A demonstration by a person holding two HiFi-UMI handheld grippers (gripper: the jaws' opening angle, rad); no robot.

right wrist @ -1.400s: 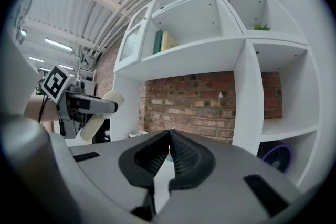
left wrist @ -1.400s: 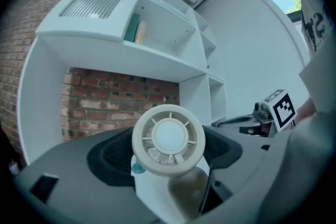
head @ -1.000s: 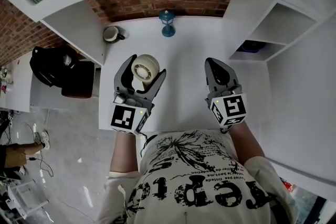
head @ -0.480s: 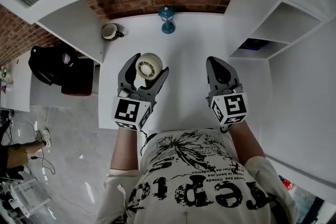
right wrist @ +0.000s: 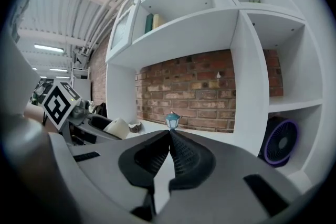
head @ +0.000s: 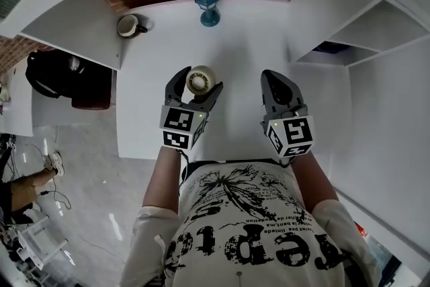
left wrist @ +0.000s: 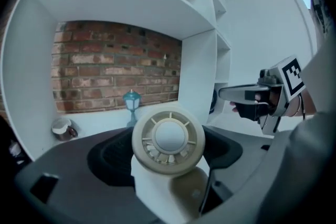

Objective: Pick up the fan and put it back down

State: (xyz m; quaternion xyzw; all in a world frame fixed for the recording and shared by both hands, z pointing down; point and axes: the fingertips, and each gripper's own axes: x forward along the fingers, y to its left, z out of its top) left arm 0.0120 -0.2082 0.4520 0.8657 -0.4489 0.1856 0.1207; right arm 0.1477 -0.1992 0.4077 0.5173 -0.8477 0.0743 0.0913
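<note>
A small cream fan (head: pixel 201 80) with a round grilled head sits between the jaws of my left gripper (head: pixel 199 82), over the white desk (head: pixel 235 50). In the left gripper view the fan's head (left wrist: pixel 168 140) fills the gap between the two dark pads, which press against its sides, and its base shows just below. My right gripper (head: pixel 277 86) hovers to the right of the fan, apart from it. Its jaws meet at the tips (right wrist: pixel 169 135) with nothing between them.
A blue lantern (head: pixel 209 7) stands at the back of the desk by the brick wall, with a mug (head: pixel 129 25) at the back left. A purple fan (right wrist: pixel 281 141) sits in the right cubby. A black bag (head: pixel 67 80) lies off the desk's left side.
My left gripper has shifted right toward the desk's middle with the fan, and its jaws have drawn in around the fan. The right gripper has stayed nearly still.
</note>
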